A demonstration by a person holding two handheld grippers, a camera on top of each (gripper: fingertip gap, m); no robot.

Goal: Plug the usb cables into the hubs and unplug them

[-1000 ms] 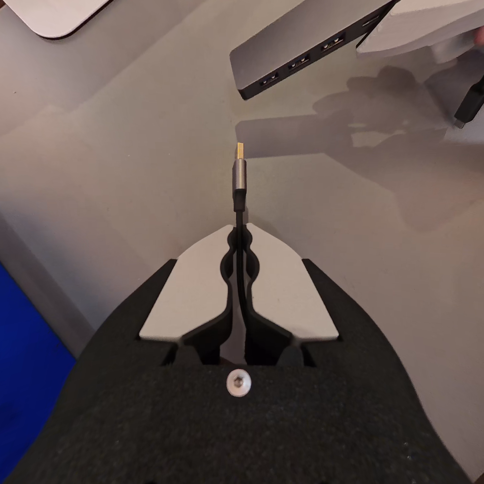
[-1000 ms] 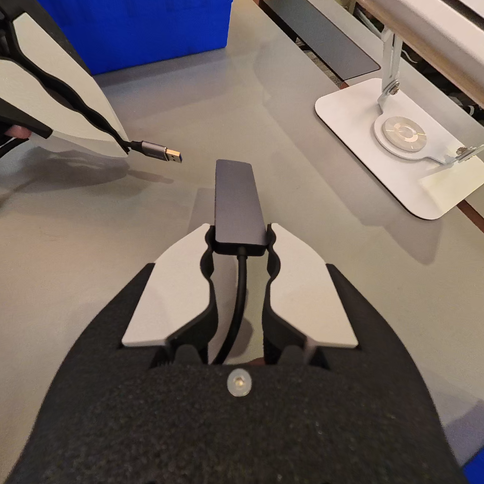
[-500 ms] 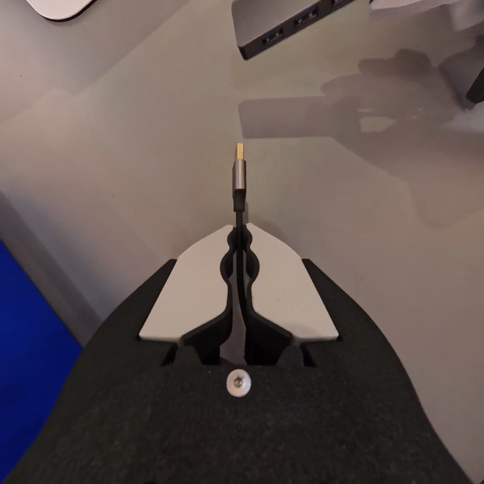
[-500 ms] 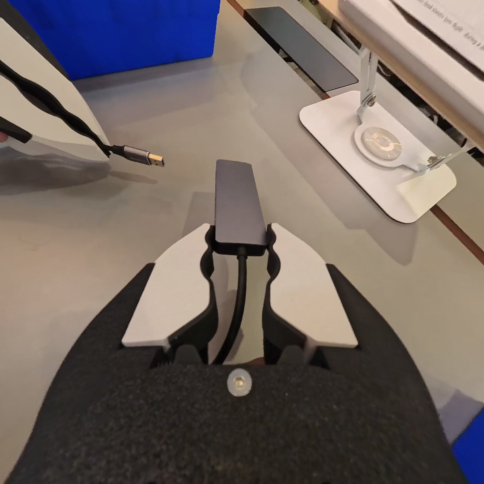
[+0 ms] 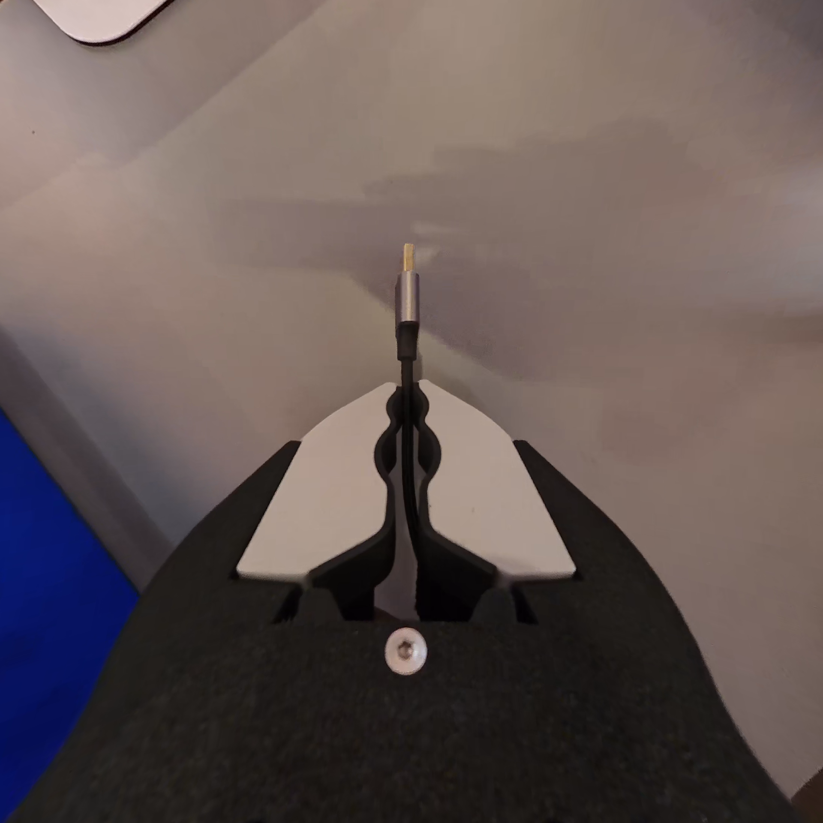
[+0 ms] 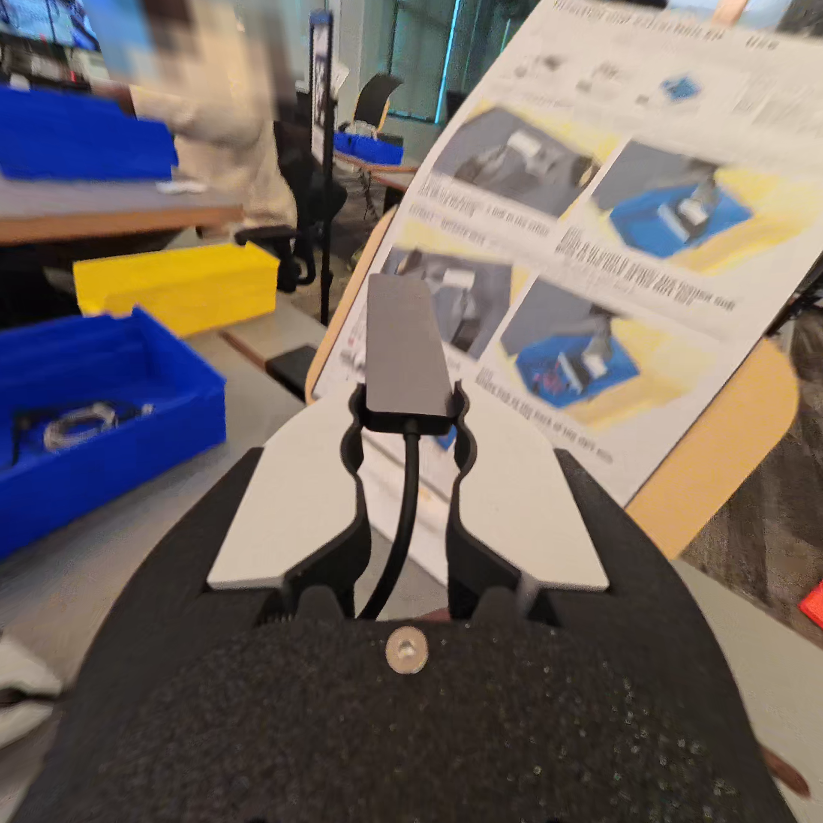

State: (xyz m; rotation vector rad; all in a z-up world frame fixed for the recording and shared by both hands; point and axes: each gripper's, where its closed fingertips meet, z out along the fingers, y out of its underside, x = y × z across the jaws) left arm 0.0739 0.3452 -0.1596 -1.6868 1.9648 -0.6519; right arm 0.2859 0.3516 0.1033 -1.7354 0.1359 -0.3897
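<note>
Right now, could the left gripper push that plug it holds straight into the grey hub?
Probably not yet. The left gripper holds the USB cable out over bare table, with no port ahead. The hub is raised in the right gripper, facing the room.

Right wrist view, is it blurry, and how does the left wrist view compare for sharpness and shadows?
Right wrist view: background smeared by motion blur, the printed sheet and blue bin soft, while the held USB hub is fairly crisp. Left wrist view: sharper, dim warm light, the USB plug clear, with soft broad shadows on the grey table.
</note>
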